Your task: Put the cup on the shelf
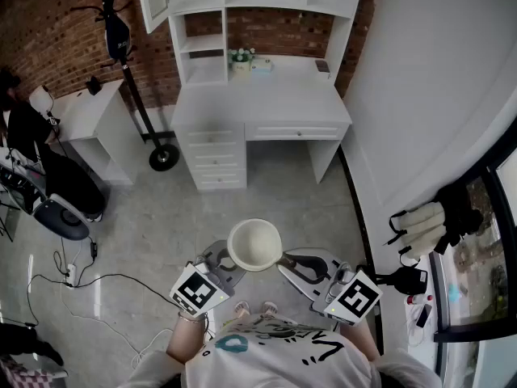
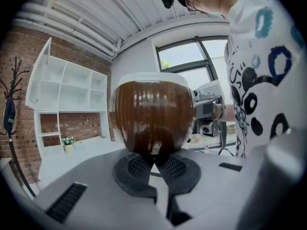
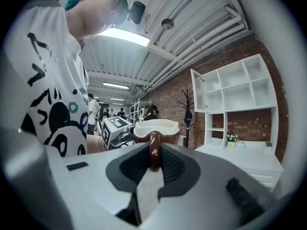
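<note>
While aloft, cup (image 1: 254,245) in both claws (image 1: 227,258) (image 1: 283,260)

Head view looks down; gripper views face cup (image 1: 254,245) closely, apparently from opposite sides.

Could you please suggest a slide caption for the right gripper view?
Right gripper clamped on the cup by its brown handle, white shelf against the brick wall ahead.

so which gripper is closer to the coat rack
Left. The coat rack stands ahead and to the left; the left gripper is on that side of the cup, the right gripper on the far side, shut on its handle.
</note>
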Motion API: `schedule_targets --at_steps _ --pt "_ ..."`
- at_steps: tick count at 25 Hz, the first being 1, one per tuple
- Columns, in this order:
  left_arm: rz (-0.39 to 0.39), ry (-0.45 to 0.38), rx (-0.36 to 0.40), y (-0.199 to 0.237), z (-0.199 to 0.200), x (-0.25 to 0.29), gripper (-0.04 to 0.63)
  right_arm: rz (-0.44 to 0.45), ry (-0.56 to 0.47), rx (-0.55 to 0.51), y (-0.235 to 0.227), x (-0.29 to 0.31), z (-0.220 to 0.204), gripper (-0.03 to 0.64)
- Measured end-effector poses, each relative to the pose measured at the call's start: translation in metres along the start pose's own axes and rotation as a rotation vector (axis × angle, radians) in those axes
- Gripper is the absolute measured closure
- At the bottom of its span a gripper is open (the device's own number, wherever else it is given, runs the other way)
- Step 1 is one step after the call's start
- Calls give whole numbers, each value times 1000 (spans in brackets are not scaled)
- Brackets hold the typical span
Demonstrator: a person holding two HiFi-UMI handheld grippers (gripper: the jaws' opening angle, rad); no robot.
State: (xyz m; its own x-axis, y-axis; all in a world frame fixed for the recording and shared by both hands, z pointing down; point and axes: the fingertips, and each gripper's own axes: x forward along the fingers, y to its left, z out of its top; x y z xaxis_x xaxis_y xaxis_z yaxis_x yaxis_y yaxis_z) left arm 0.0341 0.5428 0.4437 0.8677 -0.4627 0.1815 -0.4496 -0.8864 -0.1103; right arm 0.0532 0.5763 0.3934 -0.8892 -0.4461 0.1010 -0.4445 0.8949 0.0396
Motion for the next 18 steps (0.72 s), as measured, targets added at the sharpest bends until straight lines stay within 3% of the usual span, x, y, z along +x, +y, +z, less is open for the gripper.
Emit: schedule_targets --at_steps 18 --pt "-8 -7 -4 23 -18 -37 580 -6 37 6 15 40 -13 555"
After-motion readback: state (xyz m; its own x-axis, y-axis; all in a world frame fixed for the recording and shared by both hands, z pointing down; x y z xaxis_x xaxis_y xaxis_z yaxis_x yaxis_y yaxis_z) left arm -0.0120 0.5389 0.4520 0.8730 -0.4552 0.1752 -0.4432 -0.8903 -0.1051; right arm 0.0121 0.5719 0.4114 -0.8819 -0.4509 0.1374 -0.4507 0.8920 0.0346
